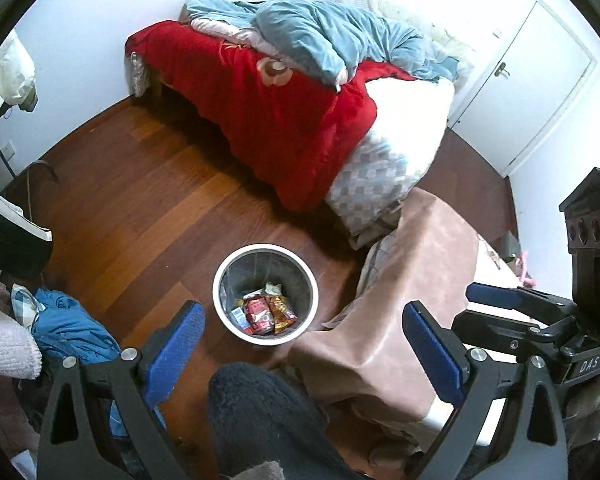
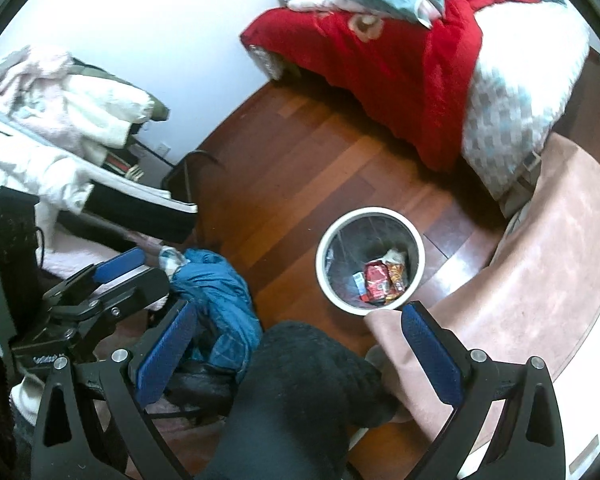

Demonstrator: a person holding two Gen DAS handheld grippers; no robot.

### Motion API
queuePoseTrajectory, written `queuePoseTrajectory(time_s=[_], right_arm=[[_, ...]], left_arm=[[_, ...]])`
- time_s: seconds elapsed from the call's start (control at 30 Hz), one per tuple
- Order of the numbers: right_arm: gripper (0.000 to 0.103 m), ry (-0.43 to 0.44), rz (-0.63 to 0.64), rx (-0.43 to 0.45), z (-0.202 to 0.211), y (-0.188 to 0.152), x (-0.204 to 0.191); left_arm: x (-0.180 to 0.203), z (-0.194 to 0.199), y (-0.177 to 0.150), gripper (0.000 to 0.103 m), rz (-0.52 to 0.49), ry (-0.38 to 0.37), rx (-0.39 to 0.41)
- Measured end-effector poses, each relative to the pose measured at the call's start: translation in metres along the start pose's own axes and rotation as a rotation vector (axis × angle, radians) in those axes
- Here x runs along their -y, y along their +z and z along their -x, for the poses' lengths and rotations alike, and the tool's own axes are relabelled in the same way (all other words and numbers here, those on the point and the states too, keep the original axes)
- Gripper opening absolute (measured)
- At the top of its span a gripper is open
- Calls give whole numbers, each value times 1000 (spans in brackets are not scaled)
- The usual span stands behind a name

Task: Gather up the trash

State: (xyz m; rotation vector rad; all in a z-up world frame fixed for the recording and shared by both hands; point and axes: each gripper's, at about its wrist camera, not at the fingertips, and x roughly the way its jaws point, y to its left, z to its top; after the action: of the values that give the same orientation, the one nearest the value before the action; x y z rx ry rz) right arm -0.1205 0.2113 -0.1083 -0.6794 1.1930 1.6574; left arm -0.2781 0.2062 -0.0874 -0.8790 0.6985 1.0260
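Note:
A white-rimmed round trash bin [image 1: 228, 264] stands on the wooden floor; it also shows in the right wrist view [image 2: 324, 248]. Inside lie red and orange snack wrappers [image 1: 266, 312] [image 2: 382, 280], a small blue-white packet and crumpled paper. My left gripper [image 1: 304, 320] is open and empty, held above the bin's near side. My right gripper [image 2: 300, 320] is open and empty, above and left of the bin. The right gripper [image 1: 496, 300] shows at the right of the left wrist view, and the left gripper [image 2: 112, 280] at the left of the right wrist view.
A bed with a red blanket [image 1: 268, 112] and blue duvet [image 1: 324, 36] stands behind the bin. A table with a pink-brown cloth [image 1: 416, 280] is right of the bin. Blue clothing [image 2: 216, 292] and piled clothes lie left. The person's dark-clad knee [image 1: 260, 412] is below.

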Motion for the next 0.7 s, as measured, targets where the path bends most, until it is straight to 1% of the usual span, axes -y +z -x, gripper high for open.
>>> queuePoseTrajectory(time_s=[0.17, 0.27, 0.6, 0.7], right_arm=[[103, 25, 19, -19, 13, 1, -9], [103, 17, 25, -21, 18, 2, -12], [103, 9, 19, -43, 15, 6, -8], [103, 13, 15, -47, 13, 6, -7]], left_arm=[[6, 12, 2, 101, 3, -29, 1], [6, 15, 2, 101, 3, -38, -5], [2, 18, 4, 101, 9, -34, -6], [3, 17, 3, 101, 8, -18, -10]])
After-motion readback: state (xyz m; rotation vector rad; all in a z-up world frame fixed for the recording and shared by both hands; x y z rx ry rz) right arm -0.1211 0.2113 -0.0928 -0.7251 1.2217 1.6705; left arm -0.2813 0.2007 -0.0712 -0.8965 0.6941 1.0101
